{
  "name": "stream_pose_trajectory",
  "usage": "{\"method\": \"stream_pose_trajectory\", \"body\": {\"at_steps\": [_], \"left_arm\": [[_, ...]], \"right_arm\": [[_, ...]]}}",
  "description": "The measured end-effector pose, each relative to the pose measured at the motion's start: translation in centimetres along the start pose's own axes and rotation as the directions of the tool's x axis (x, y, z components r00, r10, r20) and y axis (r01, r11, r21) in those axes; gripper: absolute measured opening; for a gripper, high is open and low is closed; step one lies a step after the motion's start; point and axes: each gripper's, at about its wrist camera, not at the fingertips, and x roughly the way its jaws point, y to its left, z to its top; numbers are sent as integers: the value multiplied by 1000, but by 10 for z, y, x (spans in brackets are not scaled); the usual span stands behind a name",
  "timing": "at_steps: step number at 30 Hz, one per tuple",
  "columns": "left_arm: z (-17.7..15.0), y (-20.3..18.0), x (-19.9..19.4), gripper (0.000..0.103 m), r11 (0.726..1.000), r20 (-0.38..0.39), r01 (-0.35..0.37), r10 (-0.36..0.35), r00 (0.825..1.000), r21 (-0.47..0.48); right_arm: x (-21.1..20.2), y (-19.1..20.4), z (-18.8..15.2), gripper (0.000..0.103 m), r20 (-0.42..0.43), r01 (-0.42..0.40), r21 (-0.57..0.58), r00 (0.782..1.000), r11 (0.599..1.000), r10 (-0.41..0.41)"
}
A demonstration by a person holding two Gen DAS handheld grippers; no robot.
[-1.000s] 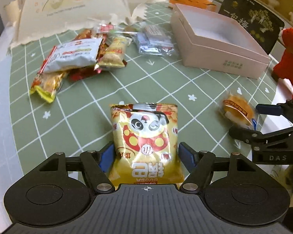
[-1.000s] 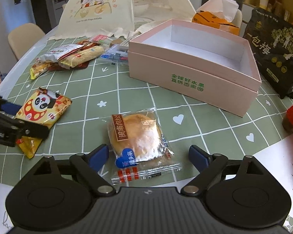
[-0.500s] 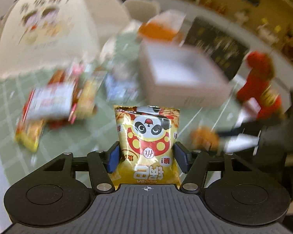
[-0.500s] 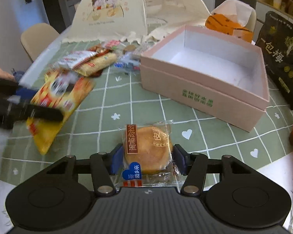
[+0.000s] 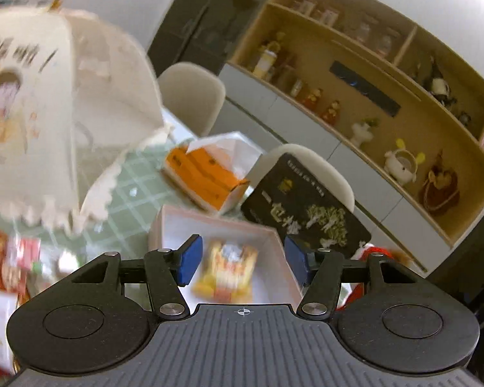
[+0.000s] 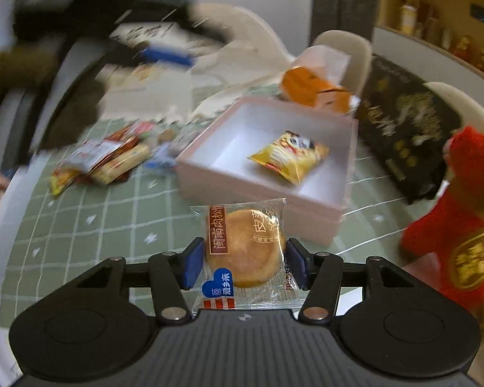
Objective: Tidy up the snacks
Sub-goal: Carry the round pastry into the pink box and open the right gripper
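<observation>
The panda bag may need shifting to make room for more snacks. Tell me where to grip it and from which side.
Grip the yellow panda bag across its puffed middle, closing on its narrower width and coming straight down from above. It lies face-up on the floor of the pink box, and the walls probably block any sideways approach.

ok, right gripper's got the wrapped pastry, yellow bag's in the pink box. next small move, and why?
Probably carry the wrapped pastry forward over the pink box and release. The right gripper pinches it just short of the box's near wall, and bare white floor shows beside the yellow bag.
</observation>
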Motion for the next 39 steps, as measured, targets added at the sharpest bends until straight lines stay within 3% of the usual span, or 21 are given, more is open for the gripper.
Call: {"method": "stream_pose_trajectory", "body": {"at_steps": [6,8,11,14,17,19,22,25,28,31,33,39], "left_arm": [[-54,44,-10,62,995,-127,-73,63,990,-70],[-71,59,-19,62,988,-161,-104,85,983,-113],[-91,78,-39,62,975,-175,-169,143,974,-143],[-101,86,-61,62,965,-160,-234,214,964,-119],[-109,88,-77,62,957,-158,-264,244,957,-122],[-115,88,-86,62,954,-161,-271,250,955,-126],[-126,86,-99,62,952,-170,-284,263,950,-114],[-136,87,-109,62,948,-185,-301,280,942,-103],[-142,93,-119,62,943,-186,-313,289,939,-117],[-147,100,-126,62,934,-181,-328,301,936,-144],[-150,104,-130,62,929,-179,-334,305,935,-161],[-148,110,-126,62,929,-181,-321,288,940,-186]], "right_arm": [[26,-23,57,55,50,17,83,999,996,-21],[45,-22,82,64,69,20,87,997,996,-26],[68,-12,110,65,31,14,54,999,998,-16],[80,14,129,65,30,-61,4,998,998,61],[111,40,154,66,-68,-209,18,975,978,210],[142,59,171,66,-139,-258,32,956,966,260],[188,83,193,66,-200,-229,33,952,973,231],[237,92,209,44,-246,-143,23,958,989,144],[272,96,210,31,-329,-93,-9,940,996,84],[281,99,197,26,-402,-128,-10,909,992,113],[273,104,190,26,-406,-137,-17,906,990,118],[222,128,151,26,-450,-304,-57,858,951,247]]}}
